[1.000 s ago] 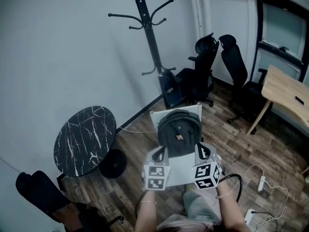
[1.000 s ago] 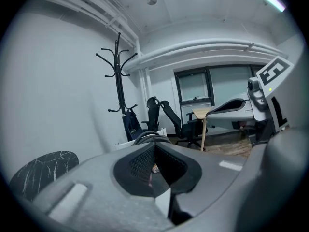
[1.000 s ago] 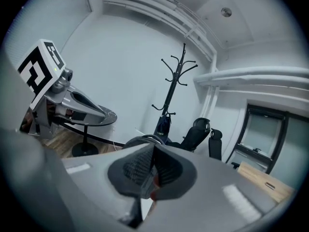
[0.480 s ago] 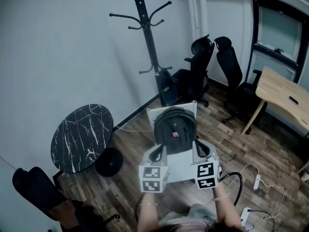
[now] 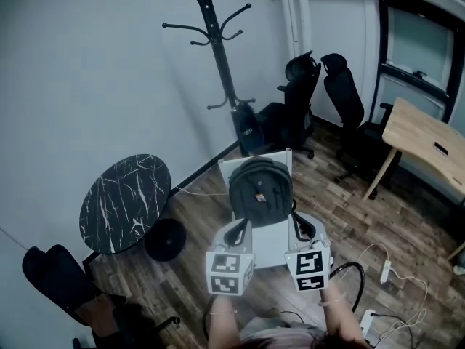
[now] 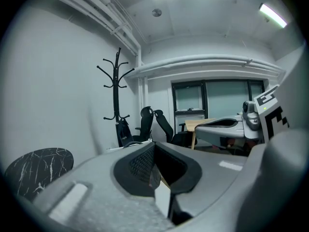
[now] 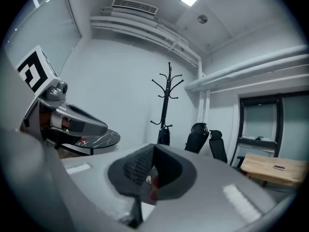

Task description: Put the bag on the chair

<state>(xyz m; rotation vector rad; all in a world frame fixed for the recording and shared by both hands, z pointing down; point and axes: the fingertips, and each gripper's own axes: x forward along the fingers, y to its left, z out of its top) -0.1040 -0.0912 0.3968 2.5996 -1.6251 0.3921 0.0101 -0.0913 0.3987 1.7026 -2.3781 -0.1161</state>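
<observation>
Two tongs in our hands, left tongs [image 5: 238, 231] and right tongs [image 5: 300, 226] both closed tight on nothing, just before the dark bag [image 5: 260, 191], sitting on the white chair [image 5: 271, 247].

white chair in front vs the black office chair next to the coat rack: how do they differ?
Colour: the white chair is pale with a plain flat back. The black office chair is dark, with a tall back, a headrest and armrests.
Load: only the white chair carries the bag, which sits upright against its back.
Place: the white chair stands nearest the camera. The black office chair stands farther back, beside the coat rack.
Both stand upright.
</observation>
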